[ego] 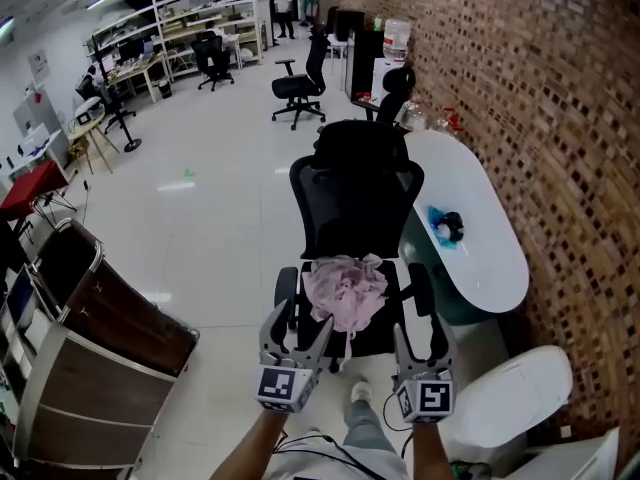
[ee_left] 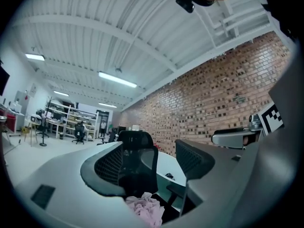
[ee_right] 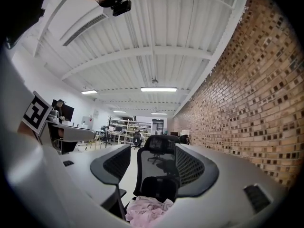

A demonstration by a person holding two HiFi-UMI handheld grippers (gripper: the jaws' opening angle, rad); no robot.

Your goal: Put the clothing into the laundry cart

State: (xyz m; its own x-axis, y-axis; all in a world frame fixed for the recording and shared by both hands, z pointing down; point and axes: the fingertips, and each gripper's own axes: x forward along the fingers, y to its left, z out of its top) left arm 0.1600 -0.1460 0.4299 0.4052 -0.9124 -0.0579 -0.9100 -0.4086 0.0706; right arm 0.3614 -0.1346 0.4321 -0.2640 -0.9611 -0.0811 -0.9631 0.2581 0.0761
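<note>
A crumpled pink garment (ego: 345,293) lies on the seat of a black office chair (ego: 357,203). The laundry cart (ego: 95,338), a metal frame with a dark brown fabric liner, stands on the floor at the left. My left gripper (ego: 298,326) hovers just in front of the seat's near left edge, open and empty. My right gripper (ego: 422,340) is held by the chair's right armrest, open and empty. In the left gripper view the garment (ee_left: 145,208) shows low between the jaws of the left gripper (ee_left: 149,167). The right gripper (ee_right: 152,167) also frames the garment (ee_right: 147,210).
A white oval table (ego: 480,243) stands right of the chair against the brick wall (ego: 560,118), with a blue and black object (ego: 445,226) on it. A white rounded surface (ego: 510,393) lies at the lower right. More office chairs (ego: 298,88) stand further back. My shoe (ego: 358,393) is below the seat.
</note>
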